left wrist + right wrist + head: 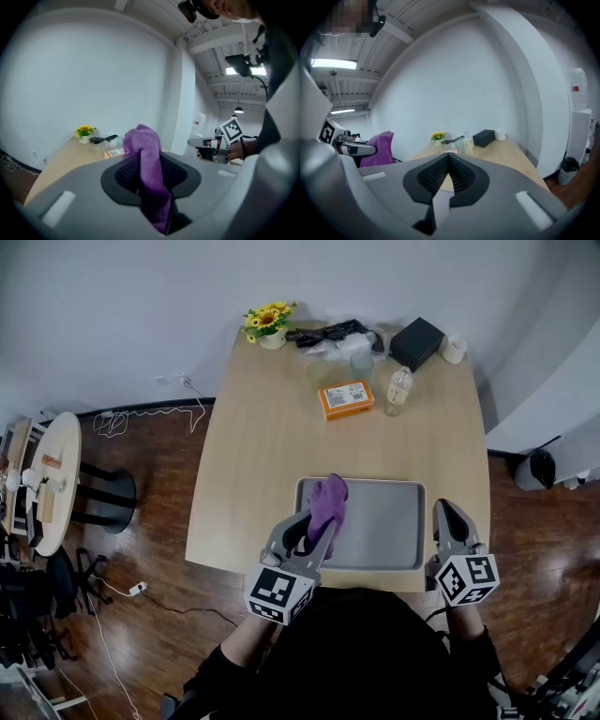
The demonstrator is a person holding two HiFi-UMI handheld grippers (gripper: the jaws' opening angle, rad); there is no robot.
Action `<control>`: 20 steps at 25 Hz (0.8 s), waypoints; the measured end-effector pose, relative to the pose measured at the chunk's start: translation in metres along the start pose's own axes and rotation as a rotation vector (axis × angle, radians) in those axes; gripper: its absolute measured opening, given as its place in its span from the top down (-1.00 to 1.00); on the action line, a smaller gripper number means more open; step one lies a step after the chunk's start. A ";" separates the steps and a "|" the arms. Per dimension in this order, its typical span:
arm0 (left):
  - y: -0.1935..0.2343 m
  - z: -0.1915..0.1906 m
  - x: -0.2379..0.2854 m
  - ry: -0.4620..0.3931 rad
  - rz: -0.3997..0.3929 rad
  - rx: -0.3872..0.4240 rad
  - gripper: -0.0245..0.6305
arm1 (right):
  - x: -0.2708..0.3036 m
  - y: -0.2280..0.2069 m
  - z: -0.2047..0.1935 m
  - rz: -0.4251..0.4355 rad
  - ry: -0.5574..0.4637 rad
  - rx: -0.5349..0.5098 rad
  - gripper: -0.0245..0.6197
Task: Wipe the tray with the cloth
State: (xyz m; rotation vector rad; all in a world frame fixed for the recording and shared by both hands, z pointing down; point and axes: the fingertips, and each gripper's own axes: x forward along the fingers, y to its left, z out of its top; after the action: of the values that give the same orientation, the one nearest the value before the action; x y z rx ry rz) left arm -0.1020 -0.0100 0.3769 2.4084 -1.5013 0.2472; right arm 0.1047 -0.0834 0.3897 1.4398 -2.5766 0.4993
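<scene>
A grey tray (403, 521) lies near the front edge of the wooden table (272, 446). My left gripper (317, 523) is raised over the tray's left end and is shut on a purple cloth (328, 501). In the left gripper view the cloth (149, 159) stands bunched up between the two pads and hangs down the gap. My right gripper (448, 514) hovers by the tray's right edge. In the right gripper view its pads (461, 176) meet with nothing between them, and the cloth (379, 147) shows at the left. Both grippers are above the table and point roughly level.
At the table's far end stand an orange box (345, 399), a bottle (398, 390), a glass (362, 365), a black box (416, 341), a white cup (454, 349), a sunflower pot (270, 324) and cables (333, 332). A round side table (52, 474) is at left.
</scene>
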 end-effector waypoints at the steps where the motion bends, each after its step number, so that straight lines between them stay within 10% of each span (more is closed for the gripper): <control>1: 0.000 0.008 -0.001 -0.024 0.003 0.004 0.67 | -0.002 0.011 0.015 0.020 -0.034 -0.020 0.92; 10: 0.056 0.008 -0.017 -0.067 0.171 -0.002 0.67 | -0.017 0.037 0.044 0.046 -0.137 -0.050 0.92; 16: 0.192 -0.146 -0.036 0.250 0.484 -0.091 0.67 | -0.021 0.028 0.038 0.018 -0.129 -0.032 0.92; 20: 0.207 -0.247 -0.031 0.460 0.456 -0.243 0.62 | -0.026 0.020 0.035 0.000 -0.117 -0.018 0.92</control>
State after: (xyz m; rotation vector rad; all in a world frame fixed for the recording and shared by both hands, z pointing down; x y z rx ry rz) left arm -0.2994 0.0131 0.6327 1.6535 -1.7081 0.6256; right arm 0.1022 -0.0655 0.3452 1.5064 -2.6624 0.4017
